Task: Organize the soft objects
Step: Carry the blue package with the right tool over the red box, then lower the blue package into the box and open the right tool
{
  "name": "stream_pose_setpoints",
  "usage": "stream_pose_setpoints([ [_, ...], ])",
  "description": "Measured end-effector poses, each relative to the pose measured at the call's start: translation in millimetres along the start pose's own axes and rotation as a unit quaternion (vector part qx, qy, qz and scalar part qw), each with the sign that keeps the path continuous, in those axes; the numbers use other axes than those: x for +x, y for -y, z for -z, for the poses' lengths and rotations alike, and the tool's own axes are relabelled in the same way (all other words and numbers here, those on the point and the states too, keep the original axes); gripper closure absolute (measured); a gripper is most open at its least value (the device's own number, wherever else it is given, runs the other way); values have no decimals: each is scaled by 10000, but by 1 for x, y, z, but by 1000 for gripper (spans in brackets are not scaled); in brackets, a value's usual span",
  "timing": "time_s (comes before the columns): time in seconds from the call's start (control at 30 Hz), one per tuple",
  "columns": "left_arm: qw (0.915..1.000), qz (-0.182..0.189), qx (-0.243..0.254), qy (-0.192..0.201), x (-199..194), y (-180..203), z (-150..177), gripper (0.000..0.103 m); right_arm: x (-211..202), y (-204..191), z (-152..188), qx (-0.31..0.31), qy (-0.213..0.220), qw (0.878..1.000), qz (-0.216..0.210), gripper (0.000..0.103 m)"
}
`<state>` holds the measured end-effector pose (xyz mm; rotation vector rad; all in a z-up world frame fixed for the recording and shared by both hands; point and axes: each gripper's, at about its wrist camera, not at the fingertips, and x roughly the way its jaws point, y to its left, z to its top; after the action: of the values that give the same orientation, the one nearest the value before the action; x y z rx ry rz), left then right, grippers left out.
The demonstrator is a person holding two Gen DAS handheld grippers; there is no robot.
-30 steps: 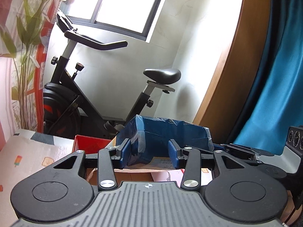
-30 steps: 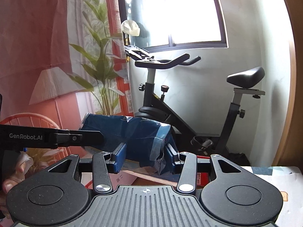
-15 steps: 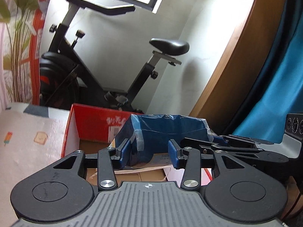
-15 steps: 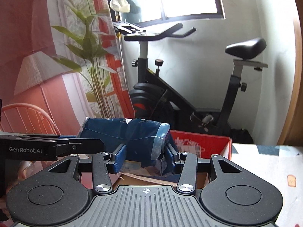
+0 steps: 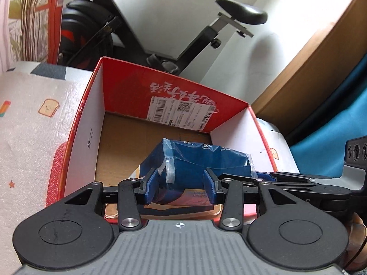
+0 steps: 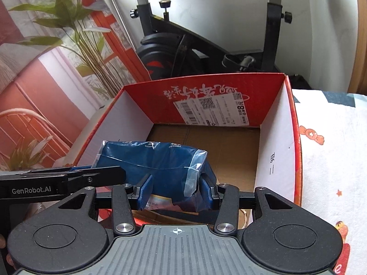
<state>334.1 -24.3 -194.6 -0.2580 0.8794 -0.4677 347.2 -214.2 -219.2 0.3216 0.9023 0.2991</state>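
Our left gripper and right gripper both clamp the blue packet (plastic-wrapped). We hold it over the red box.

left gripper: tilting downward, blue pads pressing on both sides of the blue packet, gripping one end | right gripper: also tilting downward, pads clamping the other end of the same packet | the two grippers are sitting side by side, each one's fingers showing in the other's view
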Motion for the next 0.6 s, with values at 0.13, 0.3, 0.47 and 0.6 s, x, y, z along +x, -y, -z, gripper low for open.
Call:
stream_pose_setpoints([
  [0.13,9994,-63,-215,-269,18,-9,-10,58,20,13,-14,363,-354,9987,13,61],
  [0.3,9979,-134,-291,-556,38,-13,-17,58,36,23,-25,570,-526,9970,48,61],
  [0.47,9976,-261,-192,-616,49,-14,-24,55,43,16,-35,268,-549,9977,279,60],
  [0.6,9983,-438,-12,-380,47,-14,-33,49,38,11,-42,-87,-348,9977,577,49],
])
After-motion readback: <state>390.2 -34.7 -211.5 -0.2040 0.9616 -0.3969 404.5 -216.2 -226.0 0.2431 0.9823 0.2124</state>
